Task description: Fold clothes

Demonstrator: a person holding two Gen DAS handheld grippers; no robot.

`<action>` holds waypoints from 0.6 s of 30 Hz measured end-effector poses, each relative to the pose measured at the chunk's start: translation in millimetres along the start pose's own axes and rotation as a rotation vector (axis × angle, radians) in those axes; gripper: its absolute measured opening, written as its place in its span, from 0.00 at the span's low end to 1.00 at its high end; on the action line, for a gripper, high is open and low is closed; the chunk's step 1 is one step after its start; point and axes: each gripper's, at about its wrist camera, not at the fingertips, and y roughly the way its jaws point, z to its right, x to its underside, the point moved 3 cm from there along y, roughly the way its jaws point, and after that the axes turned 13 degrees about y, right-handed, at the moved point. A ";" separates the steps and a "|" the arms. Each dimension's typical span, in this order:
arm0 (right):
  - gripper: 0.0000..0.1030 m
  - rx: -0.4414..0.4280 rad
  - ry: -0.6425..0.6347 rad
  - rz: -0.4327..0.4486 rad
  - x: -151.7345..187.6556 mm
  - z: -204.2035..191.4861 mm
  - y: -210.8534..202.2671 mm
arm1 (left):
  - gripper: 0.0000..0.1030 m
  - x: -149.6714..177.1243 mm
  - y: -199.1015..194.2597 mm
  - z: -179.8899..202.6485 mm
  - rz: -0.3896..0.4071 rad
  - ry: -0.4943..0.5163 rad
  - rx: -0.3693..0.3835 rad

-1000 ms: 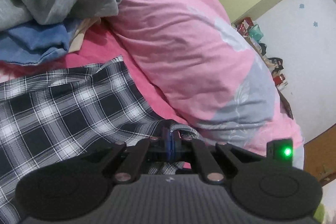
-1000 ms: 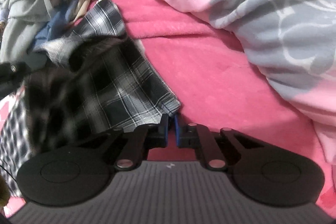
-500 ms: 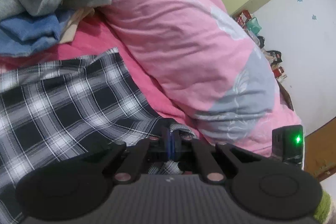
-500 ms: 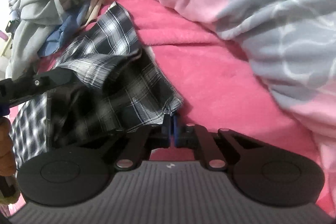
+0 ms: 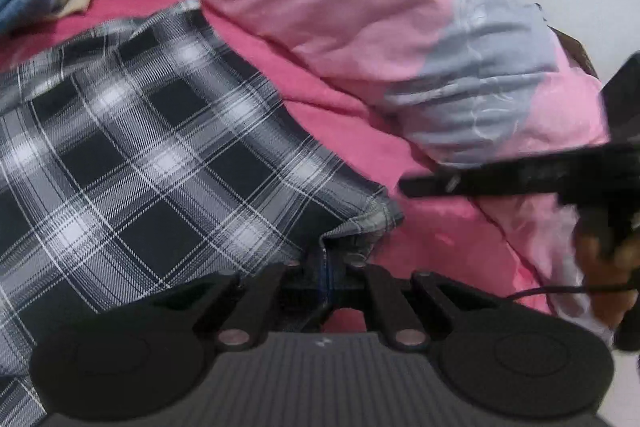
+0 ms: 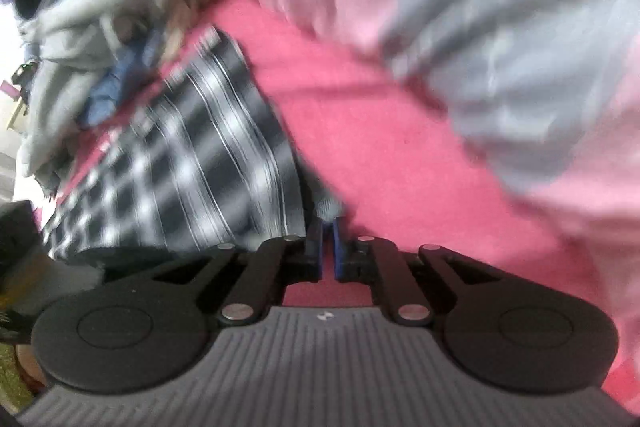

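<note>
1. Left gripper (image 5: 327,269): jaws together, clamped on a hemmed corner of the plaid garment (image 5: 140,155). Compared with a second ago, this corner has been carried across and down toward the pink sheet (image 5: 352,115), so the plaid cloth now spreads wider and flatter in the left wrist view.
2. Right gripper (image 6: 328,251): its jaws have just been opening and now stand a narrow gap apart. The plaid edge lies at the tips, but the blur hides whether the blue pads (image 6: 318,247) press on it; it looks released or nearly so.
3. In the left wrist view the right gripper (image 5: 412,186) now reaches in from the right, just beside the clamped corner; a second ago it was not visible there.
4. Meaning for the task: the two held corners appear to have been brought together, so one fold looks close to laid down; releasing and smoothing probably come next.
5. Location: the garment lies on the pink sheet, beside the pink-and-grey quilt (image 5: 360,7) and near a heap of grey and blue clothes (image 6: 88,67).
6. Containers: none visible in either view.
</note>
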 end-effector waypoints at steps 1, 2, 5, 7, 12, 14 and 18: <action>0.06 -0.001 -0.064 0.047 -0.1 -6.1 -10.4 | 0.03 0.3 -0.8 -0.7 0.004 -0.002 -0.001; 0.07 -0.006 -0.157 0.062 2.2 -14.2 -15.6 | 0.03 0.7 -1.6 -1.5 0.009 -0.005 -0.001; 0.17 -0.017 -0.416 0.045 11.9 -37.2 -13.9 | 0.03 -0.6 -1.9 -5.6 0.016 -0.037 0.007; 0.28 -0.017 -0.576 0.018 20.8 -50.2 -6.2 | 0.03 -1.7 -2.9 -7.5 0.022 -0.055 0.016; 0.31 0.040 -0.914 -0.014 37.5 -72.6 20.2 | 0.04 2.1 -4.2 -11.2 0.028 -0.087 0.032; 0.03 0.084 -0.972 0.000 34.4 -74.9 25.7 | 0.04 1.6 -3.5 -8.5 0.042 -0.083 0.033; 0.03 0.110 -1.136 0.096 37.2 -82.7 12.8 | 0.09 0.8 -1.2 -0.8 0.041 -0.041 0.022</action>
